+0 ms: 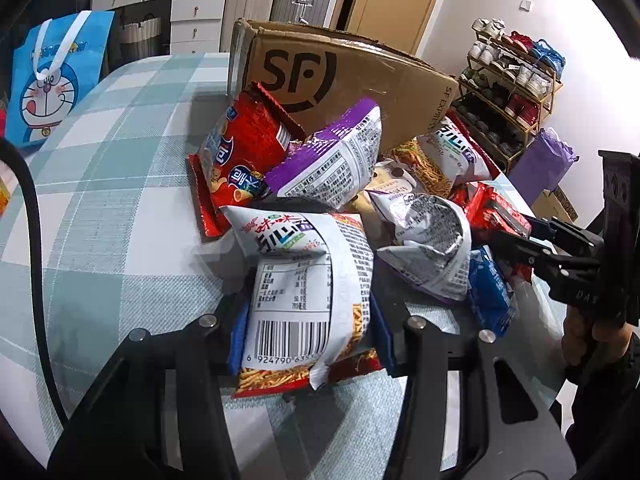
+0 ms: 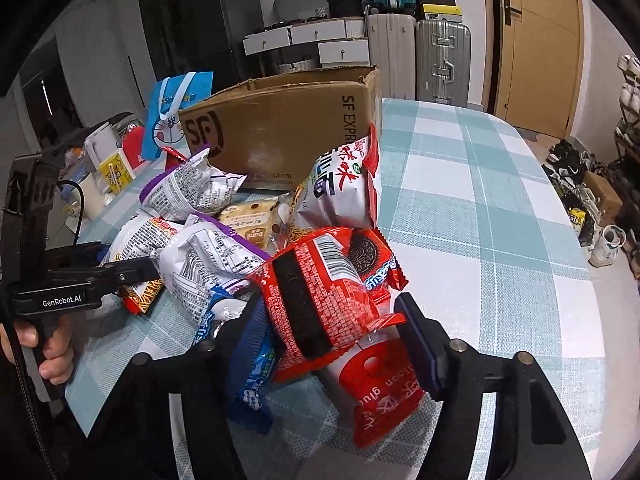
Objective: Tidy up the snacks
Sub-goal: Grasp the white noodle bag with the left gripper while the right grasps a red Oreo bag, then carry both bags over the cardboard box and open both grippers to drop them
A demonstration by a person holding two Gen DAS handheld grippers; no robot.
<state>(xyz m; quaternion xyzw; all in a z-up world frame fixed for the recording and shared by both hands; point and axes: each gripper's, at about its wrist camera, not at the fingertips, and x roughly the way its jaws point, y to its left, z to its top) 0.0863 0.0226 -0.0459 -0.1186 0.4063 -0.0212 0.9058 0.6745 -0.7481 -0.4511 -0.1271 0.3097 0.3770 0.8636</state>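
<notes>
Progress: Starting out, by my judgement; nearly every packet lies in a loose pile on the checked surface (image 1: 104, 168), and I can see nothing of the box's inside.
Left fingers (image 1: 308, 332): clamped on the white noodle-snack bag (image 1: 304, 280), its barcode end squeezed between my blue pads at 6 o'clock in the left wrist view.
Right fingers (image 2: 336, 332): set either side of the red packet (image 2: 320, 300) at the near edge of the pile; the left pad presses its side, but I cannot tell whether the right pad touches, so I won't call it a grip.
Cardboard box (image 1: 352, 80): stands at 12 o'clock behind the pile, flaps up, with the nearest bags leaning against its wall; I judge it the likely home for the snacks.
Left to do: the purple-and-white bags (image 1: 340, 156), the red tube-crisp bag (image 1: 236, 152), the blue packet (image 1: 492, 292) and the rest all lie outside the box.
Box writing: a large "SF" logo, and "SF EXPR…" along the side.
Noodle bag writing: a barcode starting "6 924790"; the characters above are too warped for me to read.
Red pouch (image 2: 384, 396): under the red packet, it shows "glue" in white letters.
Cookie pack (image 2: 370, 256): pictures an Oreo-style biscuit.
Left tool body: marked "GenRobot.AI" in the right wrist view.
Tote bag (image 1: 52, 84): blue with a cartoon cat, at 10 o'clock, well apart from the pile.
</notes>
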